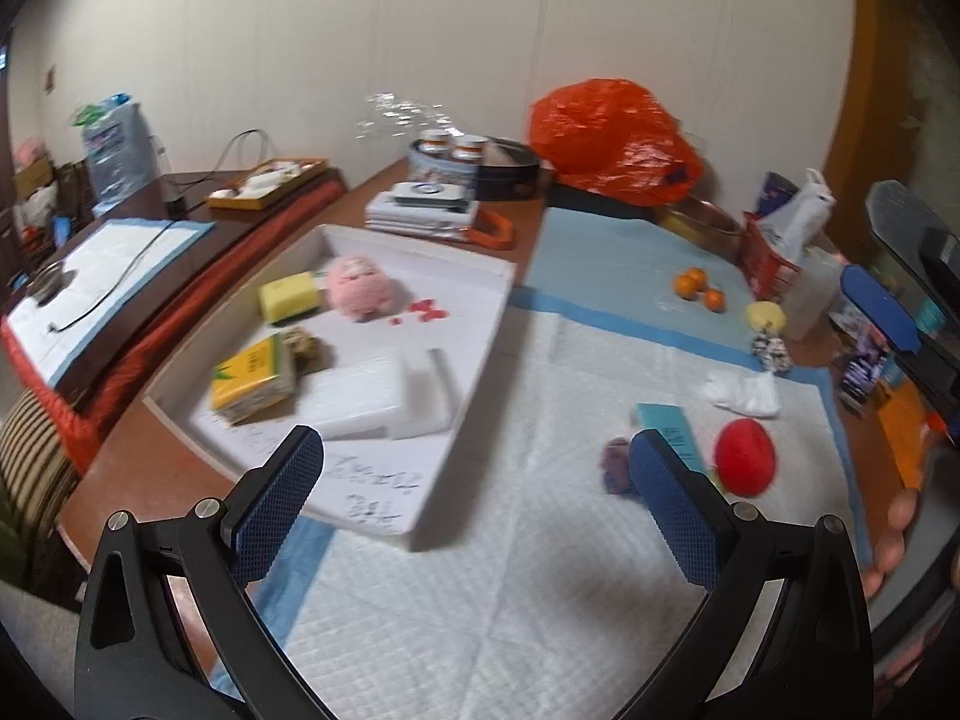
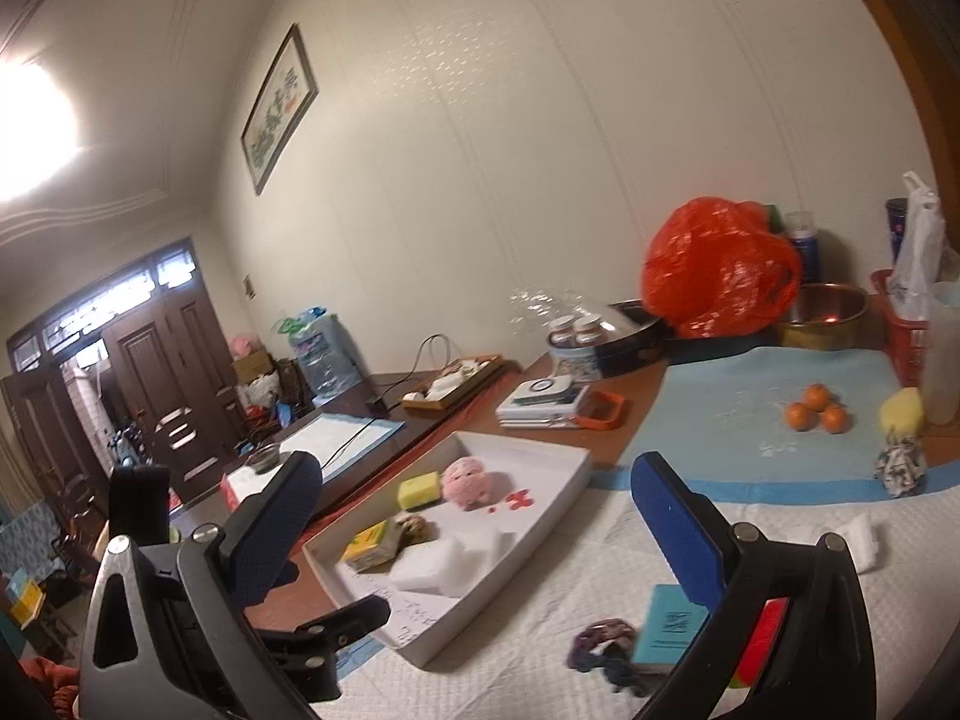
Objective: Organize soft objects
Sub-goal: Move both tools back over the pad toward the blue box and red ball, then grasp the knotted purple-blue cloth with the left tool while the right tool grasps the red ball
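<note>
A white tray [image 1: 480, 324] holds a pink plush toy [image 1: 360, 288], a yellow sponge [image 1: 288, 297], a yellow tissue pack [image 1: 255, 381] and white foam blocks [image 1: 372, 396]. On the white pad lie a red soft ball [image 1: 746, 456], a purple scrunchie [image 1: 618, 465], a teal box [image 1: 666, 438] and a crumpled white tissue [image 1: 744, 393]. My left gripper [image 1: 474, 441] hovers open over the pad beside the tray's near corner. My right gripper [image 2: 477, 465] is open and empty above the tray [image 2: 540, 516], with the scrunchie [image 2: 600, 648] and teal box [image 2: 669, 630] below it. Its right finger partly hides the red ball [image 2: 768, 630].
Further back on the blue mat are three oranges [image 1: 696, 285], a yellow sponge [image 1: 765, 315] and a black-and-white scrunchie [image 1: 771, 351]. An orange plastic bag [image 1: 612, 138], tins, a metal bowl [image 2: 822, 312] and a red basket [image 2: 900, 336] line the wall. The table edge runs along the left.
</note>
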{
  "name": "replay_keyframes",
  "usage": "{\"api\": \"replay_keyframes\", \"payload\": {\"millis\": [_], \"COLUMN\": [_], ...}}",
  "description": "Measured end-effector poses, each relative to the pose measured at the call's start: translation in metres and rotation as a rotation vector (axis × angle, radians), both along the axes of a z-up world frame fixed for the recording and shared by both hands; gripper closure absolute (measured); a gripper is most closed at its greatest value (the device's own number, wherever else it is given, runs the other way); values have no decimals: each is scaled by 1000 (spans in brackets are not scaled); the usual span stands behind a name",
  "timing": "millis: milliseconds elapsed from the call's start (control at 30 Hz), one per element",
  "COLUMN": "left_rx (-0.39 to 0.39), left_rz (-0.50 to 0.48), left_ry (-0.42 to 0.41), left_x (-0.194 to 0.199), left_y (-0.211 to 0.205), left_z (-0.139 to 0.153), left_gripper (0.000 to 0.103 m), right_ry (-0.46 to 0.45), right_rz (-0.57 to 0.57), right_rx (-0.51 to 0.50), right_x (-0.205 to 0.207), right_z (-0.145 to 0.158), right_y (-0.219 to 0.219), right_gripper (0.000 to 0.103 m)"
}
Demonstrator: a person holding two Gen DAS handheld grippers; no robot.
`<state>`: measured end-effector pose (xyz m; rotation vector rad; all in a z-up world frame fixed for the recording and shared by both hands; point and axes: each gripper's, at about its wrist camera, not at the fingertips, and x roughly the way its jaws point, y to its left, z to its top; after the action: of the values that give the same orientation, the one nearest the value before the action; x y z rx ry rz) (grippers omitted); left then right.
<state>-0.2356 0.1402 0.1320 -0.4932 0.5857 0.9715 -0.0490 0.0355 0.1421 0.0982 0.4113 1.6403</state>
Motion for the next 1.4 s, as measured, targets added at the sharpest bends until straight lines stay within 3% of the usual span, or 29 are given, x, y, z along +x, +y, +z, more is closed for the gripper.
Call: {"api": "replay_keyframes", "payload": {"millis": [267,400,567,733,867,933,1000,1100,1233,1400], "left_rx": [84,19,-96,-79,-89,-109,-134,-164,-181,-144], "left_rz": [-135,-198,-300,-424,-447,-457,-467,-485,-490,-508], "left_ry": [-72,-47,38,121,158,174,175,167,164,182], "left_x": [37,53,87,116,132,135,133,128,129,135], "left_y": [9,18,21,7,13,19,24,32,38,36], "left_z": [25,3,-47,-79,-98,-107,-113,-120,-122,-123], "left_gripper": [0,0,0,0,0,8,26,45,45,47], "right_ry": [39,63,73,46,28,20,5,-22,-65,-130], "right_rz": [-283,-414,-538,-512,-452,-413,-380,-338,-320,-296], "right_rx": [33,4,-146,-346,-428,-461,-481,-508,-544,-582], "right_x": [89,127,148,145,136,131,124,115,108,98], "right_z": [14,3,-36,-87,-107,-114,-118,-125,-134,-141], "right_y": [-39,-61,-70,-59,-45,-37,-27,-13,4,25], "right_gripper": [0,0,0,0,0,0,0,0,0,0]}}
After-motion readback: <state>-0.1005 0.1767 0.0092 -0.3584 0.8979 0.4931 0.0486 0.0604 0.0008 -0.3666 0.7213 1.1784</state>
